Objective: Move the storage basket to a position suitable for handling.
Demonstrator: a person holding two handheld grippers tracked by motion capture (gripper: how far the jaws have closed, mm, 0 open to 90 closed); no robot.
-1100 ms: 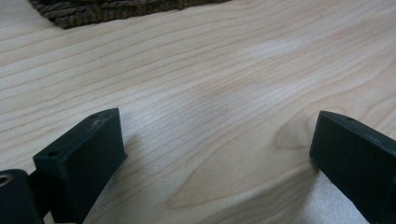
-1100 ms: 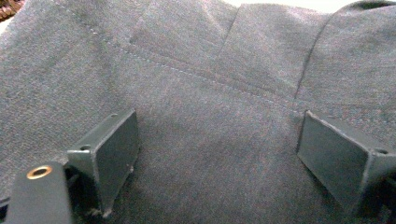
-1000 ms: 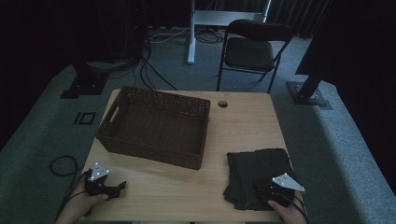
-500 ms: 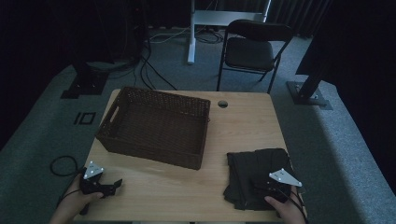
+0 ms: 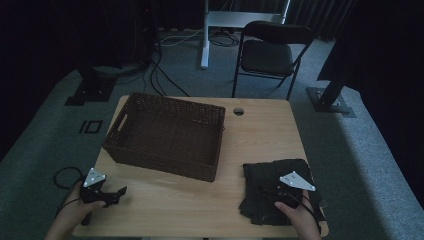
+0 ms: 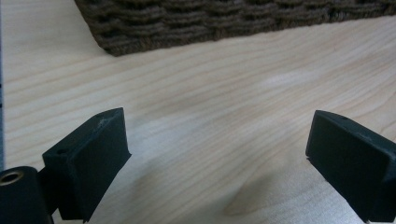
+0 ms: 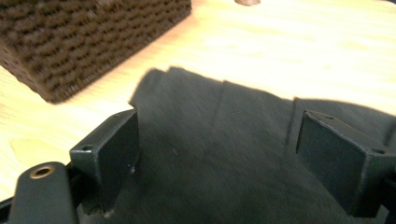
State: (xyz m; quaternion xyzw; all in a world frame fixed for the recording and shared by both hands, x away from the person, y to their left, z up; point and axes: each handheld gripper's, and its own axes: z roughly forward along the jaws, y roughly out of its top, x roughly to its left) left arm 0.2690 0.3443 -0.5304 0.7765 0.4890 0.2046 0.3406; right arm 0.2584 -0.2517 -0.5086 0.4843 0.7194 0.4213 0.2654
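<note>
A dark folded cloth (image 5: 267,182) lies on the wooden table's (image 5: 260,135) near right corner. My right gripper (image 5: 285,196) hovers low over it, jaws wide apart and empty; in the right gripper view the cloth (image 7: 224,154) spreads under the open right gripper (image 7: 233,158). A brown wicker basket (image 5: 167,135) stands empty at the table's left middle. My left gripper (image 5: 117,194) rests by the near left corner, open, over bare wood; in its own view the left gripper (image 6: 219,149) faces the basket's wall (image 6: 210,23).
A round cable hole (image 5: 238,111) sits near the table's far edge. Beyond the table stand a black folding chair (image 5: 272,52) and a white desk leg (image 5: 204,35). Cables and stand bases (image 5: 90,90) lie on the grey floor at left.
My left gripper has slid slightly toward the near left corner. My right gripper has shifted a little back and left over the cloth.
</note>
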